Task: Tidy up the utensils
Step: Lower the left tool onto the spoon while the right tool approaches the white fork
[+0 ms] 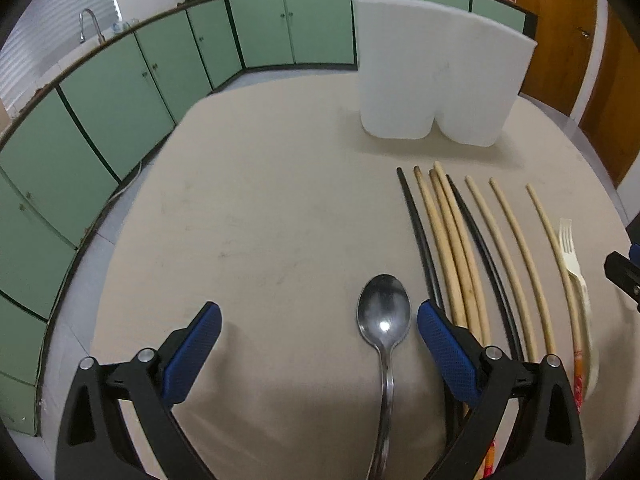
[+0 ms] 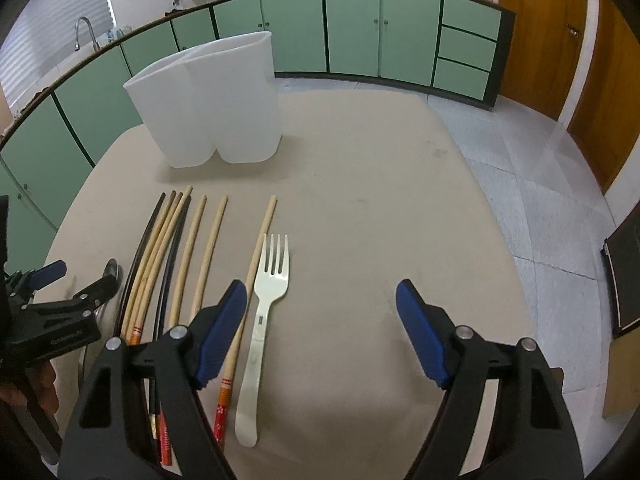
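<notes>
A metal spoon (image 1: pixel 384 320) lies on the beige table between my left gripper's (image 1: pixel 319 330) open blue pads, nearer the right one. Several wooden and black chopsticks (image 1: pixel 460 248) lie side by side to its right, and show in the right wrist view (image 2: pixel 180 248). A cream plastic fork (image 2: pixel 268 292) lies just right of the chopsticks, inside my open, empty right gripper (image 2: pixel 321 308), close to its left pad. A white two-compartment plastic holder (image 1: pixel 436 72) stands upright beyond the chopsticks, also in the right wrist view (image 2: pixel 208 100).
The table (image 2: pixel 380 208) has a rounded edge, with tiled floor (image 2: pixel 540 184) to its right. Green kitchen cabinets (image 1: pixel 120 92) curve around behind. My left gripper (image 2: pixel 72 304) shows at the left edge of the right wrist view. A dark object (image 2: pixel 624 276) stands at the far right.
</notes>
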`<state>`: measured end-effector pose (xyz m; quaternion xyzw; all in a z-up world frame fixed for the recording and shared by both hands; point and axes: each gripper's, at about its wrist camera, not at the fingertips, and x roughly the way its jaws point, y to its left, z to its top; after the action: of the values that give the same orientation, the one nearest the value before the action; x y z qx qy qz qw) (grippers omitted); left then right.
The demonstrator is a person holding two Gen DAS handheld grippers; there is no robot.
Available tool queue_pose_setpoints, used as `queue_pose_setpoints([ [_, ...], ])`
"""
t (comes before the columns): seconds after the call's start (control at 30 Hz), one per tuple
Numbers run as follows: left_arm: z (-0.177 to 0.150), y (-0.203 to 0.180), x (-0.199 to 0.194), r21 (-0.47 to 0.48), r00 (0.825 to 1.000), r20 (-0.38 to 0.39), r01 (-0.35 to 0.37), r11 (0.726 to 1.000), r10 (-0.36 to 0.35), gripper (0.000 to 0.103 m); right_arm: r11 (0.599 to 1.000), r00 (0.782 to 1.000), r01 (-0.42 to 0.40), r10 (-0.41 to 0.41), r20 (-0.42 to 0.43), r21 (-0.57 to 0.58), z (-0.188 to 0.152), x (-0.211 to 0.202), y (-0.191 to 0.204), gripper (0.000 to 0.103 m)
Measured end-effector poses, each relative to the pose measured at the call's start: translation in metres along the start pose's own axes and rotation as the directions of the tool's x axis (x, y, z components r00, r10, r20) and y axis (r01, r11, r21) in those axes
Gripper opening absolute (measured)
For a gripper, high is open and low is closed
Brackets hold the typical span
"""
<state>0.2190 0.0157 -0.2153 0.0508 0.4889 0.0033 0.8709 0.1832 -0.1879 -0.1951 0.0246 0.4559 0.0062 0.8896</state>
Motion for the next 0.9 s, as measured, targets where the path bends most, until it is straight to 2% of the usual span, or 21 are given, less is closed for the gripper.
queue_pose_setpoints([
  [0.23,0.004,0.003,0.013,-0.021,0.999,-0.021,0.033,0.999,-0.033,0.093,1.000,1.000,0.008,-0.008,-0.015,-0.017,0.000,0.007,-0.001,0.074],
  [0.33,0.001,0.003,0.010,-0.026,0.998,-0.022,0.065,0.998,-0.066,0.083,0.999,0.999,0.015,-0.016,-0.042,-0.030,0.001,0.015,-0.001,0.062],
  [0.43,-0.001,0.000,0.005,-0.009,0.997,-0.015,0.080,0.997,-0.080,0.073,1.000,0.998,-0.006,0.005,-0.062,-0.015,0.003,0.021,-0.003,0.061],
  [0.53,-0.001,0.001,0.001,-0.005,0.995,-0.005,0.099,0.995,-0.099,0.058,0.999,0.997,-0.035,0.034,-0.067,-0.014,0.008,0.023,-0.001,0.061],
  [0.6,-0.001,0.003,-0.001,-0.002,0.994,0.000,0.112,0.994,-0.112,0.040,0.999,0.996,-0.053,0.053,-0.073,-0.001,0.011,0.026,0.000,0.061],
  [0.67,-0.002,0.004,-0.004,-0.003,0.992,0.006,0.129,0.992,-0.129,0.028,0.998,0.995,-0.066,0.067,-0.080,0.012,0.016,0.029,0.001,0.061],
  [0.8,0.000,0.000,-0.004,-0.004,0.990,0.020,0.137,0.991,-0.137,0.028,0.998,0.993,-0.056,0.058,-0.100,0.019,0.021,0.037,0.003,0.055],
  [0.9,0.003,0.005,-0.004,-0.024,0.990,0.043,0.132,0.991,-0.131,0.028,0.998,0.993,-0.061,0.064,-0.103,0.027,0.026,0.039,0.003,0.054],
])
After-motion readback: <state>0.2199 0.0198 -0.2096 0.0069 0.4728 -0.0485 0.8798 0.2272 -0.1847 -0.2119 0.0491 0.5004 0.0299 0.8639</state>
